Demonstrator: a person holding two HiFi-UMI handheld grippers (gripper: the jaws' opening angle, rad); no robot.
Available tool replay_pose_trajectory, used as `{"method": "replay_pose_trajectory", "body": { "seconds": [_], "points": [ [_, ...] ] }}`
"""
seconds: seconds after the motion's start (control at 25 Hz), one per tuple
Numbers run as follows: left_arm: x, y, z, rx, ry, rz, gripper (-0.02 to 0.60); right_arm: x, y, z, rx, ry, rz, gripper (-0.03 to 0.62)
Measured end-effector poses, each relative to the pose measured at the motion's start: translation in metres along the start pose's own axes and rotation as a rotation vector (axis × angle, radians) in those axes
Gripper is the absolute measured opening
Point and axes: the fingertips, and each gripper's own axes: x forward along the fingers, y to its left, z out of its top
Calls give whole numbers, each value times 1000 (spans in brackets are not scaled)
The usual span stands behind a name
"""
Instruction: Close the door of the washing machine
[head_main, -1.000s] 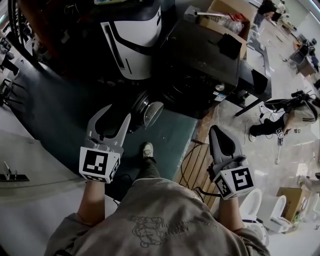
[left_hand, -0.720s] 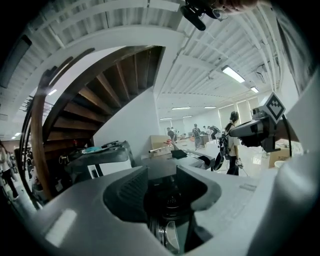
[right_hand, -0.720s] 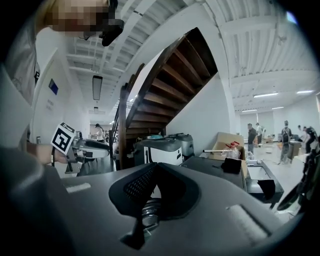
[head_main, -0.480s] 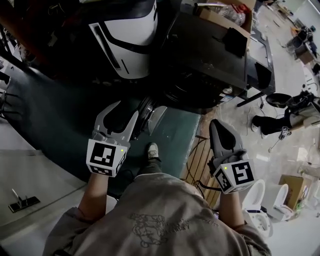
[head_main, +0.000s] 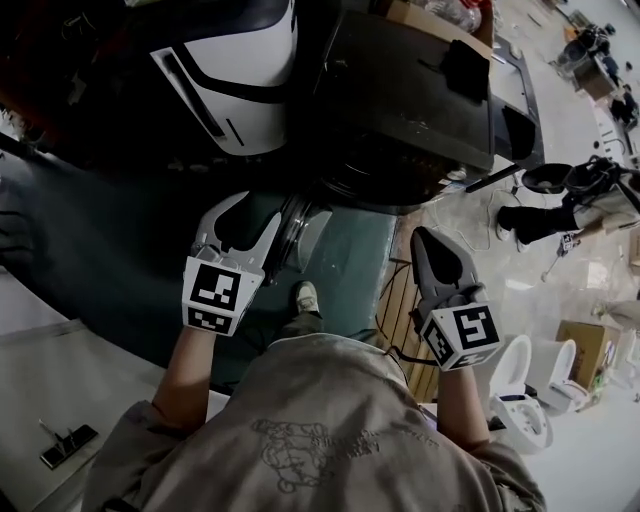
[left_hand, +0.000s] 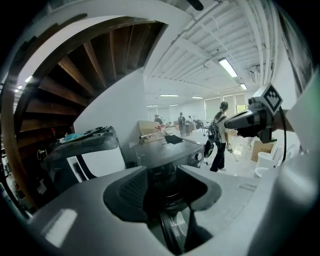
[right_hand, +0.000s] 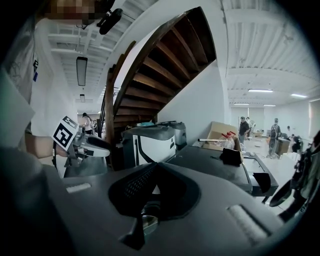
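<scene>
The dark front-loading washing machine (head_main: 400, 90) stands ahead of me, and its round glass door (head_main: 305, 232) is swung open toward me. My left gripper (head_main: 248, 210) is open, its fingertips just left of the door's edge; I cannot tell whether they touch. In the left gripper view the door (left_hand: 175, 231) shows through the gap between the jaws, below the machine's front (left_hand: 167, 156). Held out to the right of the door and clear of it, my right gripper (head_main: 422, 240) is shut on nothing. Its view looks over the machine's flat top (right_hand: 210, 162).
A white and black appliance (head_main: 235, 80) stands left of the machine on a dark green mat (head_main: 100, 250). A cardboard box (head_main: 430, 12) is behind it. Wooden slats (head_main: 400, 315) lie under my right gripper, with white fixtures (head_main: 520, 395) at the right. My shoe (head_main: 305, 297) is near the door.
Both grippers have come a little closer to the machine. The left gripper now sits right beside the open door. Neither gripper's jaws have changed.
</scene>
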Motion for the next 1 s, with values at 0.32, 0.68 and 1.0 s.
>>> {"method": "replay_pose_trajectory", "body": {
  "seconds": [0.32,0.68,1.0],
  "points": [
    [26,8,-24,-26,63,-37,178,16,0,-17,11,56,-5,28],
    [56,-11,-45,-75,147,-74,178,23,-34,-48,80,118,-10,28],
    [92,-24,-83,-118,258,-58,178,41,-61,-91,111,201,22,28]
  ]
}}
